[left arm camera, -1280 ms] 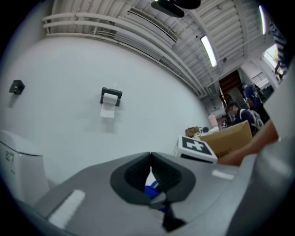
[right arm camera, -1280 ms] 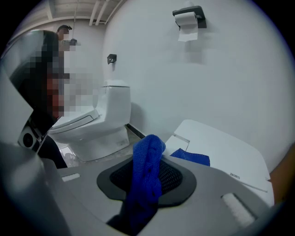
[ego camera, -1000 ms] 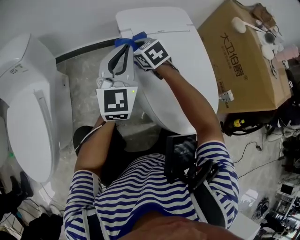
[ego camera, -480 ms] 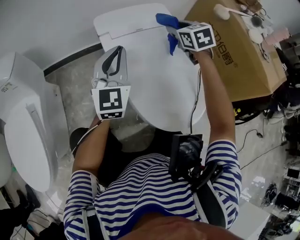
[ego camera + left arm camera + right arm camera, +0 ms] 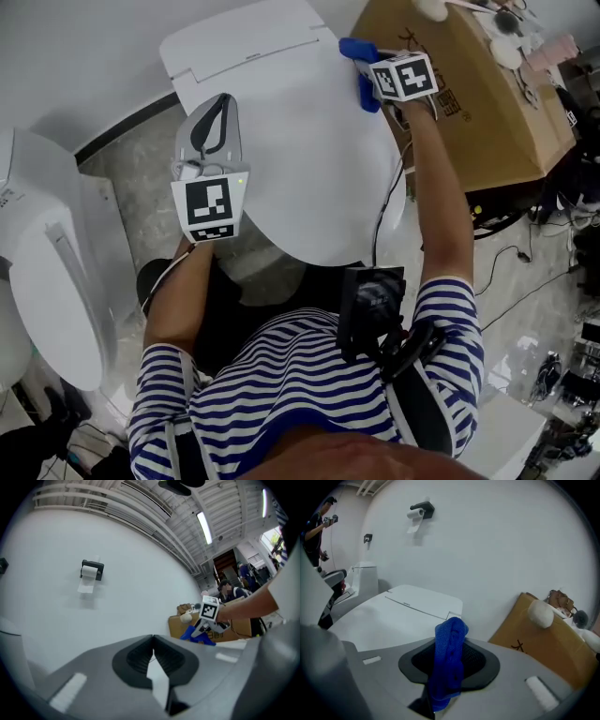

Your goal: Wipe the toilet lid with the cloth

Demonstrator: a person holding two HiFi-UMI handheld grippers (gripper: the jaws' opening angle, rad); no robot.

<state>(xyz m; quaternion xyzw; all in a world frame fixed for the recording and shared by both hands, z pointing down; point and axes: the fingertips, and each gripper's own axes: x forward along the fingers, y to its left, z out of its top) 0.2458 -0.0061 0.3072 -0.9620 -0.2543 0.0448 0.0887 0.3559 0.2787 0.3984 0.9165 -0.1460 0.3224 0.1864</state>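
The white toilet lid (image 5: 309,159) lies closed in the middle of the head view, its tank cover (image 5: 246,45) behind it. A blue cloth (image 5: 360,64) hangs bunched from my right gripper (image 5: 367,67), which is shut on it at the lid's far right edge. In the right gripper view the cloth (image 5: 449,660) stands between the jaws, with the lid (image 5: 389,620) to the left below. My left gripper (image 5: 214,127) is shut and empty, held over the lid's left edge. The left gripper view shows its jaws closed together and the right gripper (image 5: 199,632) with the cloth (image 5: 197,634) beyond.
A brown cardboard box (image 5: 478,103) with brushes on top stands right of the toilet, close to my right gripper. A second white toilet (image 5: 47,281) stands at the left. Cables lie on the floor at the right. A paper holder (image 5: 421,512) hangs on the wall.
My right gripper has carried the cloth from the lid's back left across to its far right edge by the box. The left gripper stayed at the lid's left side.
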